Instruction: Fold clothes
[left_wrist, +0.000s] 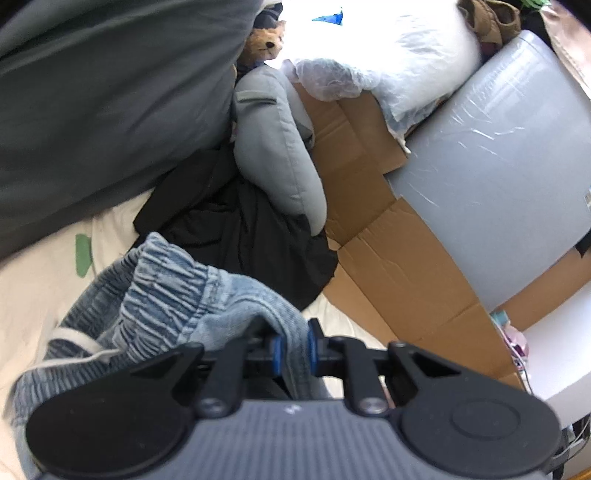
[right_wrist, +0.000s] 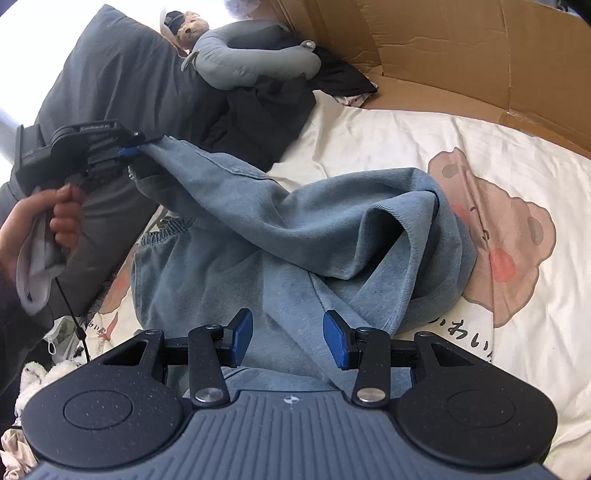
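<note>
I am pinching the jeans in my left gripper, the right gripper hovering spread and empty, and that thin bite risks slipping free.

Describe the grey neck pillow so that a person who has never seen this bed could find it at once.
Start at the bed with the white cartoon-print sheet, and look to its far end, by the cardboard. There the neck pillow lies on black clothes, beside the dark grey pillow and a teddy bear. It alone is light grey and curved like a horseshoe.
</note>
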